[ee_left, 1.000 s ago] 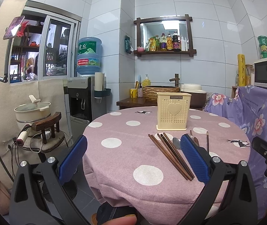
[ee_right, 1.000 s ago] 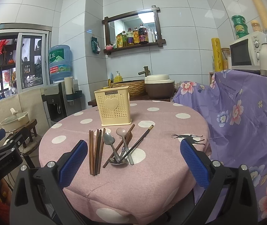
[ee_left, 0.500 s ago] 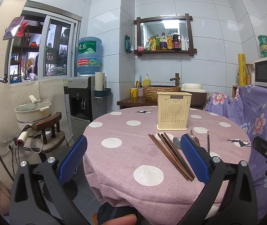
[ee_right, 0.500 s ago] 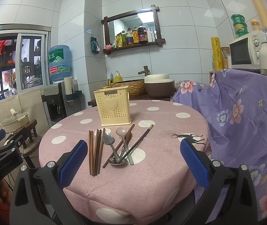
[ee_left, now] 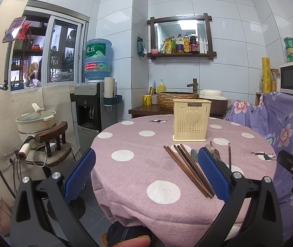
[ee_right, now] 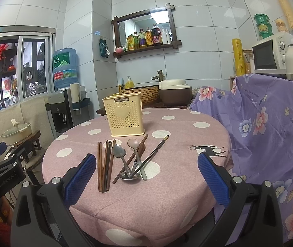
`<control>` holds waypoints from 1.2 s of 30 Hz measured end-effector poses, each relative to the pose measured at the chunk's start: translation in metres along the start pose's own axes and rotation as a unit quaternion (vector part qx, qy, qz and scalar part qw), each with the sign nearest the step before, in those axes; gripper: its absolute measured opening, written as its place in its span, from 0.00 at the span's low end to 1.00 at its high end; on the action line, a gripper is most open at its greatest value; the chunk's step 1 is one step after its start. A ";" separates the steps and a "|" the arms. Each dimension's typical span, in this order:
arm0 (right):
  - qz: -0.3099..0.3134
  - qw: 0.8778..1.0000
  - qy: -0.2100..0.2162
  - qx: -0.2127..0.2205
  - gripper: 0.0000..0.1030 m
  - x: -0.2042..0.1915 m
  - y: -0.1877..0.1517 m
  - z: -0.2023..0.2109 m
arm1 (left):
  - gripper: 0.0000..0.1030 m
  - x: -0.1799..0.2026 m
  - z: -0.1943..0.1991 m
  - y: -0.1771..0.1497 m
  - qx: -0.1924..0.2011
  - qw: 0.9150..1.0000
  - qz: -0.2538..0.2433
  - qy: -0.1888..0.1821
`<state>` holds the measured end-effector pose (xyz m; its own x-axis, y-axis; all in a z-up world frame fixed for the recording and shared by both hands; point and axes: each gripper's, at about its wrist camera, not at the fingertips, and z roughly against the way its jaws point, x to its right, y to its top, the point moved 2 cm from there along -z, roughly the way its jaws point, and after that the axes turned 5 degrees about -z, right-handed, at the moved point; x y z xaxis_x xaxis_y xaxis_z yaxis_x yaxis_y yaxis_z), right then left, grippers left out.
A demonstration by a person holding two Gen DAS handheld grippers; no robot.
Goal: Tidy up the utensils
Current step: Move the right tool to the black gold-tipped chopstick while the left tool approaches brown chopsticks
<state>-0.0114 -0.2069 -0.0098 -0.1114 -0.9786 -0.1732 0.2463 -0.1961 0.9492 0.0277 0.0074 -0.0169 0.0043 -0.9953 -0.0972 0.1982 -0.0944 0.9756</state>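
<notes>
1. Left gripper (ee_left: 146, 173): jaws wide apart, holding nothing, hovering off the table's near-left edge.
2. Brown chopsticks (ee_right: 105, 165): flat on the cloth before the cream holder (ee_right: 124, 116), long axis toward it.
3. Spoons (ee_right: 123, 160) crossed just right.
4. Right gripper (ee_right: 146, 174): spread wide, empty, utensils ahead; likely nearer.

"JIANHAO" on cream utensil holder (ee_left: 191, 121), "虎丘" on water jug (ee_left: 98, 58)
</notes>
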 end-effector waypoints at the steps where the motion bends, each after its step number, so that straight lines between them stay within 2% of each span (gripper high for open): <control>1: 0.000 1.000 0.000 -0.001 0.96 -0.001 -0.002 0.000 | 0.95 0.000 0.000 0.000 0.000 1.000 0.000 0.000; 7: 0.001 1.000 -0.005 -0.010 0.96 0.005 -0.012 -0.013 | 0.95 0.002 -0.009 -0.003 -0.013 1.000 0.000 -0.002; 13: -0.005 0.999 -0.013 -0.039 0.96 0.009 -0.010 -0.026 | 0.95 0.010 -0.028 -0.004 -0.051 0.998 -0.006 -0.036; 18: -0.012 0.996 -0.013 -0.084 0.96 0.019 -0.006 -0.050 | 0.95 0.019 -0.064 -0.015 -0.119 0.990 -0.024 -0.068; 25: -0.006 0.990 -0.012 -0.142 0.96 0.031 0.000 -0.095 | 0.95 0.019 -0.123 -0.010 -0.168 0.980 -0.028 -0.102; 28: 0.025 0.985 -0.034 -0.167 0.95 0.031 0.004 -0.119 | 0.89 0.019 -0.153 0.001 -0.193 0.975 -0.032 -0.103; 32: 0.040 0.980 -0.031 -0.195 0.93 0.034 0.011 -0.145 | 0.80 0.024 -0.191 0.011 -0.225 0.967 -0.046 -0.110; 35: 0.042 0.976 -0.028 -0.210 0.89 0.034 0.017 -0.160 | 0.69 0.029 -0.215 0.011 -0.254 0.958 -0.049 -0.126; 36: 0.043 0.976 -0.029 -0.213 0.88 0.034 0.019 -0.165 | 0.62 0.032 -0.223 0.010 -0.265 0.955 -0.049 -0.126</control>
<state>0.1481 -0.2545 -0.0408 -0.1243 -0.9898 -0.0700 0.6331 -0.1334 0.7625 0.2484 -0.0197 -0.0542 -0.2619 -0.9627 -0.0681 0.6544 -0.2290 0.7207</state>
